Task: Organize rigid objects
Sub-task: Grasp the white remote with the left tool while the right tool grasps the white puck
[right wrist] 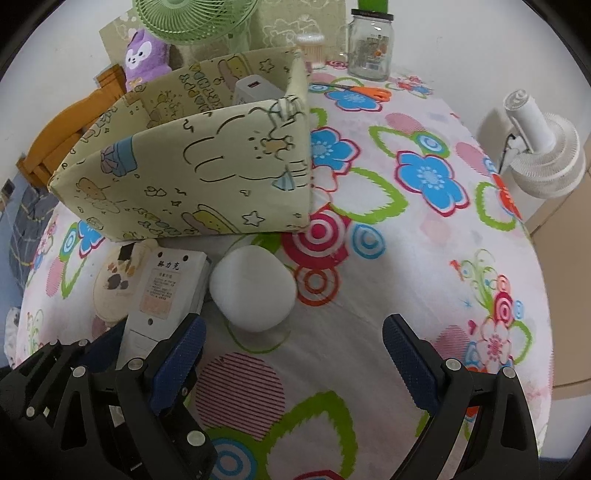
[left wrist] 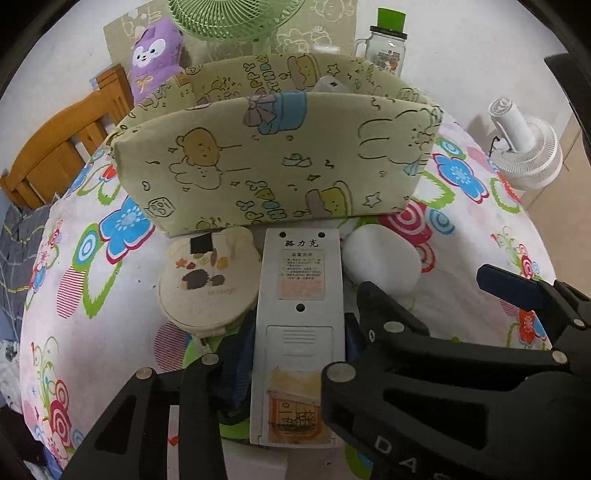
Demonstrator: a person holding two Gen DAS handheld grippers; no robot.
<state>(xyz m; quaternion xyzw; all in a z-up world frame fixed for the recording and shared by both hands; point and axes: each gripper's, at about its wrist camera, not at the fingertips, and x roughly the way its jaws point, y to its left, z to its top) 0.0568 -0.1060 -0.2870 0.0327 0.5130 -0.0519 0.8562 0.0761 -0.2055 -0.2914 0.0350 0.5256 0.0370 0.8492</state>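
Note:
A grey-white remote control (left wrist: 299,295) lies lengthwise on the flowered tablecloth in front of a cream cartoon-print fabric box (left wrist: 273,158). My left gripper (left wrist: 299,350) is shut on the remote, its blue pads (left wrist: 238,358) pressed against both long edges. A round cream case with a hedgehog picture (left wrist: 208,280) lies to the remote's left, and a white rounded case (right wrist: 255,288) to its right. My right gripper (right wrist: 291,332) is open just short of the white case, which is not between its fingers. A white charger (right wrist: 255,90) sits inside the box (right wrist: 192,177).
Behind the box stand a green fan (right wrist: 192,18), a purple plush (right wrist: 146,55), a glass jar (right wrist: 371,46) and a swab pot (right wrist: 312,44). Orange scissors (right wrist: 369,90) lie at the back right. A white fan (right wrist: 543,155) is past the right edge, a wooden chair (left wrist: 62,147) on the left.

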